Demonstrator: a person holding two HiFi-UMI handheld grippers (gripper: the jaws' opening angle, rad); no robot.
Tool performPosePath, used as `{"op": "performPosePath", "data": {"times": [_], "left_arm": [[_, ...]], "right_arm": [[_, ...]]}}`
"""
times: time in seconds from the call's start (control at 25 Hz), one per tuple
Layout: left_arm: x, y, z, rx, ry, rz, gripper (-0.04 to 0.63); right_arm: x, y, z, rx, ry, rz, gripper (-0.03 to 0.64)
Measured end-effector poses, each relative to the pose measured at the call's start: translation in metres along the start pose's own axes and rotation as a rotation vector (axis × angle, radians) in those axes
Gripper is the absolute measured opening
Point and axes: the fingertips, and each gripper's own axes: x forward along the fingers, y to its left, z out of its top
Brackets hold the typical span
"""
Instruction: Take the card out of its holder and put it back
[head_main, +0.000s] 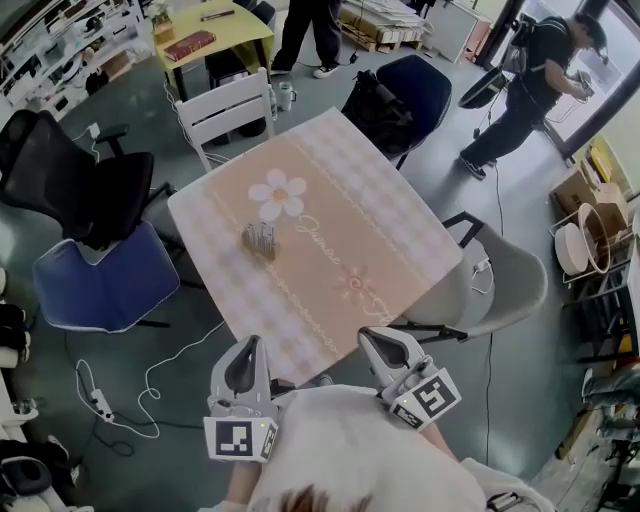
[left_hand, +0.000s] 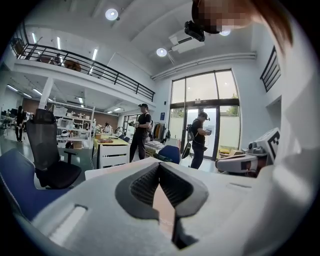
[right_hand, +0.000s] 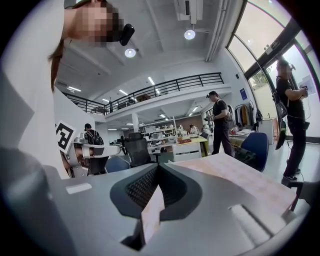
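Since both gripper views look straight down the pads, jaw state is easy. The left gripper (left_hand: 159, 167) has its jaws together at the tips with nothing between them. Only a sliver of pink cloth shows through the gap lower down. Same on the right gripper (right_hand: 158, 169): jaws together, nothing clamped.

From the head view, both grippers hover over the near edge of the table (head_main: 400, 250), close to the person's chest. They sit side by side, apart from each other, marker cubes facing up. Neither touches anything on the table.

The card holder (head_main: 259, 241) stands upright on the pink cloth, left of table centre, just below the white daisy print (head_main: 278, 193). It is well apart from both grippers. It looks clear with something standing in it, but it is too small to tell the card from the holder itself.

Around the table:
- white slatted chair (head_main: 225, 112) at the far-left corner
- blue chair (head_main: 105, 282) and black office chair (head_main: 85, 180) on the left
- grey chair (head_main: 505, 285) on the right
- dark blue chair (head_main: 415, 85) on the far side

A white cable (head_main: 150, 385) loops over the floor at lower left. A person with a backpack (head_main: 530, 85) stands by the glass doors at upper right. A yellow table (head_main: 215, 30) sits at the top.
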Motion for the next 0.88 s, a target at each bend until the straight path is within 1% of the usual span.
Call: {"op": "performPosePath", "data": {"times": [0.24, 0.44, 0.68, 0.76, 0.88], "left_arm": [[0.021, 0.020, -0.008, -0.016, 0.022, -0.007, 0.000], [0.026, 0.032, -0.016, -0.040, 0.039, 0.003, 0.000], [0.028, 0.039, -0.022, -0.064, 0.052, 0.045, 0.000], [0.029, 0.038, -0.023, -0.071, 0.052, 0.062, 0.000], [0.031, 0.036, -0.022, -0.074, 0.049, 0.099, 0.000]], "right_arm": [[0.033, -0.007, -0.002, 0.001, 0.026, 0.015, -0.002], [0.051, -0.005, -0.006, 0.013, 0.040, 0.032, -0.003], [0.057, -0.011, -0.009, 0.007, 0.065, 0.051, -0.003], [0.059, -0.017, -0.007, 0.001, 0.062, 0.050, -0.002], [0.065, -0.024, -0.002, -0.001, 0.054, 0.075, -0.003]]}}
